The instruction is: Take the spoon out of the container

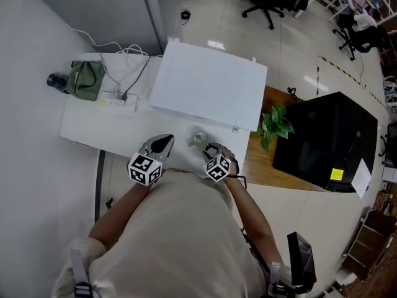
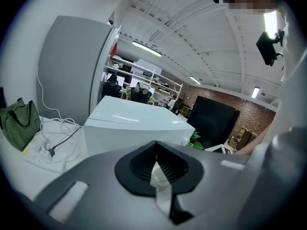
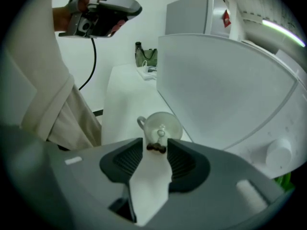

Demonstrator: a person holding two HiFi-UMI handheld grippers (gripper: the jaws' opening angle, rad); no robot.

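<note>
A small clear glass cup [image 1: 198, 138] with a handle stands on the white table [image 1: 87, 129], close to its front edge and between my two grippers. In the right gripper view the cup [image 3: 160, 125] sits just beyond the jaw tips, and a shiny spoon [image 3: 160, 131] stands inside it. A small dark lump [image 3: 156, 148] lies between the tips; I cannot tell what it is. My right gripper [image 3: 156, 145] is open, its pads apart and pressing on nothing. My left gripper [image 1: 166, 141] is shut and empty, raised to the left of the cup.
A large white box [image 1: 208, 82] fills the table's far right half, right behind the cup. A green bag [image 1: 87, 79], a dark bottle [image 1: 57, 81] and a power strip with cables [image 1: 118, 102] lie far left. A plant [image 1: 276, 124] and a black cabinet [image 1: 325, 141] stand to the right.
</note>
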